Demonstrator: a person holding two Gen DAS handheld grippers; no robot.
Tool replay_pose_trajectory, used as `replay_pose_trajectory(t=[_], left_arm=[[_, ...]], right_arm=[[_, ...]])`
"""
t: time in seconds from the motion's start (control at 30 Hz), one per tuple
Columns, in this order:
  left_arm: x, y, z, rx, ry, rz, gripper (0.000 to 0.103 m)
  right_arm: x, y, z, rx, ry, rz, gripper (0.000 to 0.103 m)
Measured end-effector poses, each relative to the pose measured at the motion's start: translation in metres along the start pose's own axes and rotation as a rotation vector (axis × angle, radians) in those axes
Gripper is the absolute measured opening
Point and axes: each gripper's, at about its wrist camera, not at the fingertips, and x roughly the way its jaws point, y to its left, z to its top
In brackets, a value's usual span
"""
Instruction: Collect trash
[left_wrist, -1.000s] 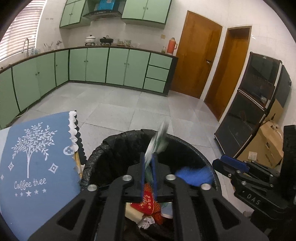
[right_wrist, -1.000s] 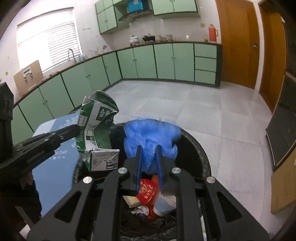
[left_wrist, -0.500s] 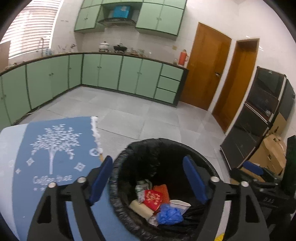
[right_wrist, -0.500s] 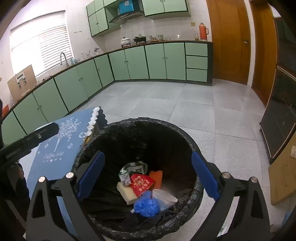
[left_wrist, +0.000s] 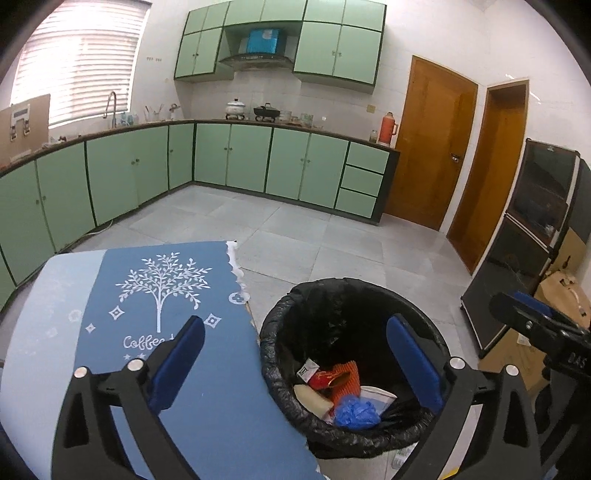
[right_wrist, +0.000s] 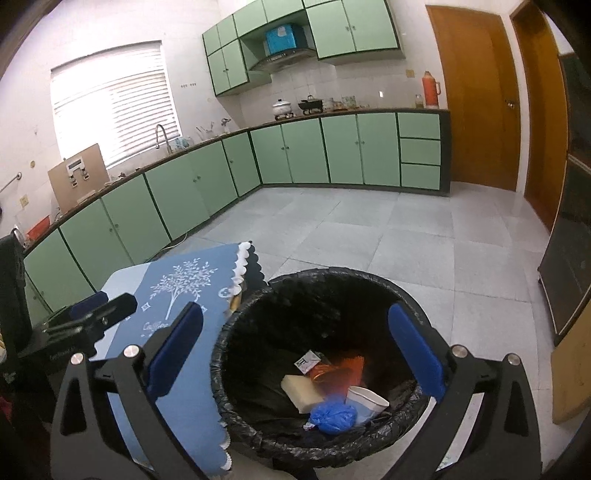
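Both the left gripper (left_wrist: 295, 362) and right gripper (right_wrist: 295, 358) hang empty, jaws spread wide, over the black-lined round trash bin (right_wrist: 373, 280) — best to swing clear before seeking more litter on the blue-clothed counter (left_wrist: 207, 406).

Left gripper (left_wrist: 295, 360), lower frame: jaws wide apart, blue pads (left_wrist: 177, 369), nothing between them. Bin (left_wrist: 291, 314), lower centre, black liner; inside, blue glove (left_wrist: 356, 411), red packet (left_wrist: 328, 378), orange mesh (left_wrist: 349, 386), white cup (left_wrist: 376, 395), pale block (left_wrist: 312, 397), carton scrap (left_wrist: 307, 369). Blue cloth (left_wrist: 207, 406), lower left, white tree print, just beside the bin. Right gripper (left_wrist: 532, 323), right edge, partly cut off. Green cabinets (left_wrist: 251, 158), upper background; two wooden doors (left_wrist: 428, 147), upper right.
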Motion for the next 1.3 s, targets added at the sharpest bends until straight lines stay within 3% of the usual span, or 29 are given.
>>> replay_pose_trajectory(t=[1.3], left_arm=[[-0.041, -0.015, 0.006, 0.012, -0.051, 0.01, 0.097]], right_arm=[[-0.037, 0.026, 0.01, -0.084, -0.042, 0.004, 0.098]])
